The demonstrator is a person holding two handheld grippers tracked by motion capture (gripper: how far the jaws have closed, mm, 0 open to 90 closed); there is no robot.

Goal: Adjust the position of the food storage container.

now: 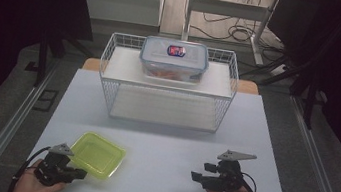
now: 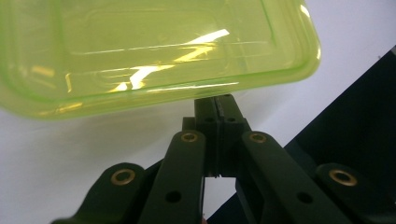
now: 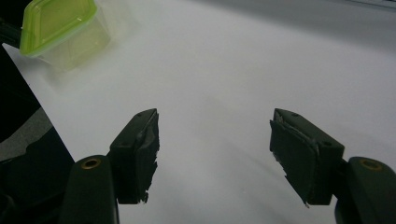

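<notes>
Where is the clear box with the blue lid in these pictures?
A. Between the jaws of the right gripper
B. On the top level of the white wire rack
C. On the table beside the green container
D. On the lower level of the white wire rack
B: in the high view the clear box with the blue lid sits on the upper shelf of the white wire rack, far behind the green container.

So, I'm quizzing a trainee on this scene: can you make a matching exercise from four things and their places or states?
Things:
1. green container
2. clear lidded box
3. left gripper
4. right gripper

Places or states:
a. jaws apart over bare table
b. on top of the wire rack
c. jaws shut at the green rim
d. near-left part of the table

Pairs: 1-d, 2-b, 3-c, 4-a
</notes>
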